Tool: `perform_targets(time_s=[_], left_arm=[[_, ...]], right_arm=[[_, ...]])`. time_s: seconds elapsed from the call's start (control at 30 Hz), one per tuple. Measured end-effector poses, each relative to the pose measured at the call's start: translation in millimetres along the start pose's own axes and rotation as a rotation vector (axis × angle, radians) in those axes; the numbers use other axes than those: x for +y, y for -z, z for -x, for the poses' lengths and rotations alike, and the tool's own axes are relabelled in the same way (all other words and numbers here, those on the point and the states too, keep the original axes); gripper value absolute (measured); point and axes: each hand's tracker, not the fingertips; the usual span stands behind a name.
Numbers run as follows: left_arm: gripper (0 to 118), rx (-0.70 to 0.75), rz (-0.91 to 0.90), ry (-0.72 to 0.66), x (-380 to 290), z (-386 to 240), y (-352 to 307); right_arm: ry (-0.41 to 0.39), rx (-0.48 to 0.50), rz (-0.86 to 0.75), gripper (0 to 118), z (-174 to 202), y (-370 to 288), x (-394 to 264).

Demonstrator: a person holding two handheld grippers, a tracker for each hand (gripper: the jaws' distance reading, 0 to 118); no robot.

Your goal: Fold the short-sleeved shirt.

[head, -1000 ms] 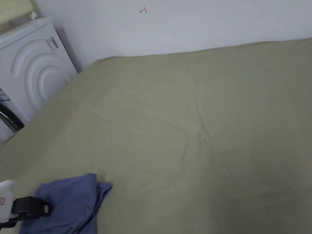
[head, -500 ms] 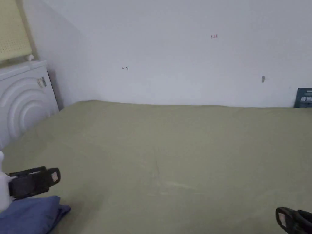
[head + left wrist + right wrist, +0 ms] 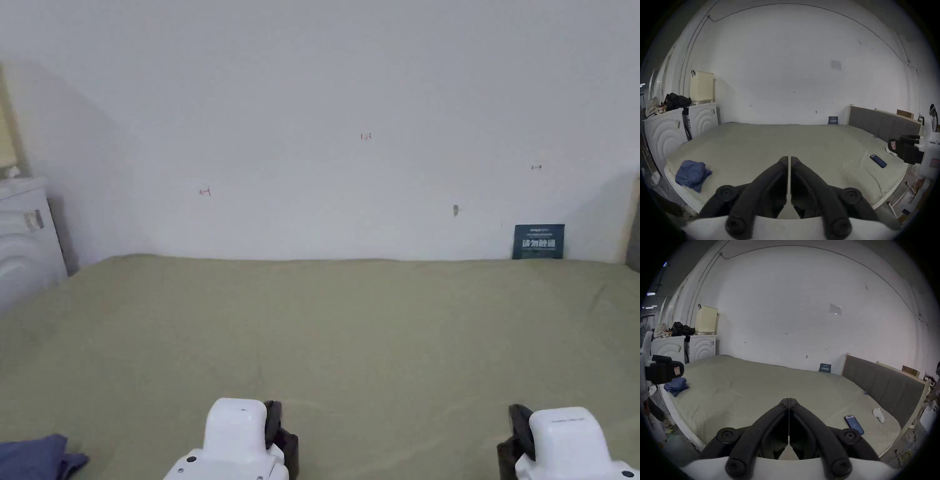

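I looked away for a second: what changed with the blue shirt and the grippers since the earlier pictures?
The left hand-held gripper left the blue shirt and now hangs shut over the bed, level with the shut right hand-held gripper. The shirt stayed folded by the bed's left edge; the head camera tilted up.

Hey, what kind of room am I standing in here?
Probably a bedroom doubling as a laundry space: a wide bed under an olive-green sheet, a grey padded headboard, and white front-loading washing machines beside it.
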Motion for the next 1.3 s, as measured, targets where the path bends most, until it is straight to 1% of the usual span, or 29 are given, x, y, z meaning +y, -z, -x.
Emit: perform_targets(time_s=[0.07, 0.1, 0.2, 0.3, 0.5, 0.6, 0.7, 0.73, 0.77, 0.8, 0.83, 0.87, 0.9, 0.93, 0.97, 1.13, 1.23, 1.3], left_arm=[[4, 0.041, -0.031, -0.023, 1, -4, -1], [4, 0.079, -0.051, -0.049, 0, 0, -2], [4, 0.084, -0.052, -0.077, 6, 4, -4], [4, 0.103, -0.053, -0.072, 11, 8, -5], [4, 0.09, -0.072, -0.056, 39, 14, -2], [4, 0.065, -0.077, -0.044, 60, 19, 4], [5, 0.064, -0.092, -0.023, 81, 22, 10], [8, 0.062, -0.095, -0.015, 87, 23, 11], [20, 0.066, -0.11, -0.009, 93, 23, 13], [44, 0.066, -0.121, -0.002, 97, 23, 15], [93, 0.062, -0.122, 0.001, 99, 24, 15], [118, 0.068, -0.118, 0.001, 102, 23, 18], [118, 0.067, -0.125, 0.003, 101, 22, 19], [118, 0.067, -0.168, 0.011, 102, 21, 17], [118, 0.067, -0.19, 0.012, 103, 22, 13], [118, 0.061, -0.169, 0.02, 99, 22, 19], [118, 0.068, -0.159, 0.027, 95, 22, 23], [118, 0.053, -0.143, 0.021, 94, 24, 27]], right_arm=[[-0.01, -0.04, -0.008, 0, 0, -3, -6], [-0.008, -0.043, -0.003, 0, 0, -4, -8], [-0.001, -0.058, 0.015, 0, -3, -4, -10], [0.013, -0.063, 0.021, 1, -9, -3, -6], [0.024, -0.066, 0.0, 1, -17, 5, 21], [0.01, -0.07, -0.024, 1, -22, 12, 40], [0.016, -0.093, -0.054, 4, -30, 17, 58], [0.02, -0.095, -0.054, 11, -33, 18, 63], [0.024, -0.097, -0.058, 23, -36, 20, 68], [0.024, -0.102, -0.062, 46, -37, 22, 72], [0.023, -0.102, -0.058, 87, -40, 25, 76], [0.023, -0.096, -0.041, 110, -41, 29, 78], [0.025, -0.099, -0.041, 117, -41, 32, 79], [0.028, -0.115, -0.079, 117, -42, 32, 80], [0.03, -0.102, -0.061, 118, -41, 36, 80], [0.024, -0.09, -0.085, 118, -40, 32, 80], [0.035, -0.058, -0.118, 118, -40, 35, 84], [0.063, -0.014, -0.111, 118, -40, 34, 84]])
